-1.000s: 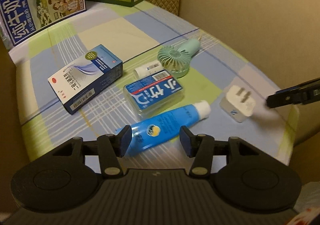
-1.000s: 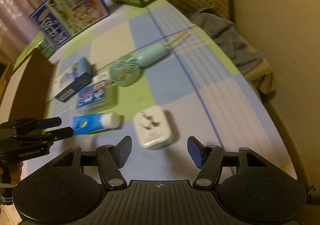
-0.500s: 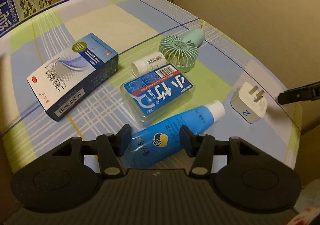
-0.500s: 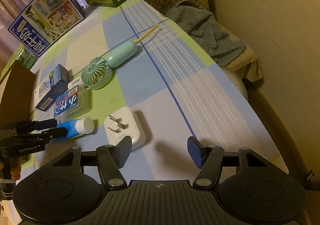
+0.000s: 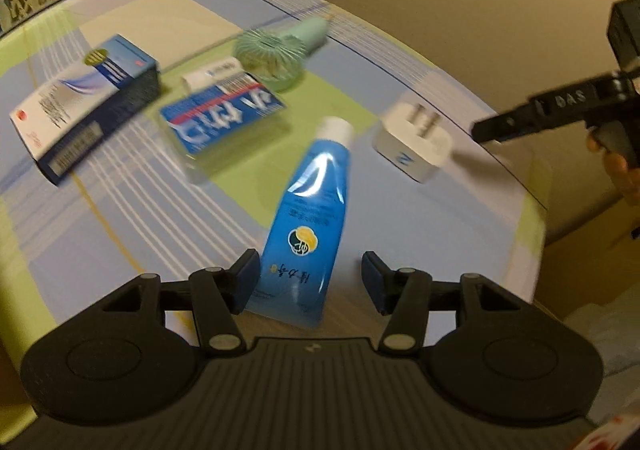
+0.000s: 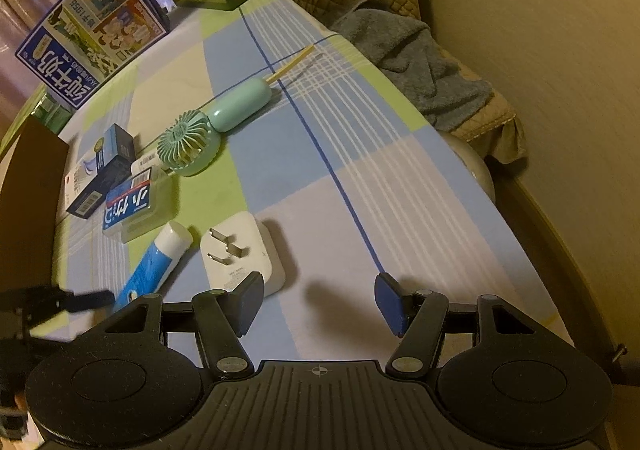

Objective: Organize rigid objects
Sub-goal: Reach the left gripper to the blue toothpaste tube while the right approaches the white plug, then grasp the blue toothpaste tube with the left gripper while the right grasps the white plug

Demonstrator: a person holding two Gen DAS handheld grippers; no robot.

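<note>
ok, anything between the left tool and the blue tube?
Nothing visible. The blue tube lies flat with its crimped end already between the open fingers of the left tool. The white plug adapter lies apart, to its right.

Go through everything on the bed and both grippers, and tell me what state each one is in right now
left gripper: open, the tube's tail between its fingers.
right gripper: open, holding nothing.
blue tube: lying flat, white cap on.
white plug adapter: lying on its back, prongs up.
mint handheld fan: lying flat.
clear blue-labelled case: closed, flat.
blue and white carton: closed, on its side.
</note>
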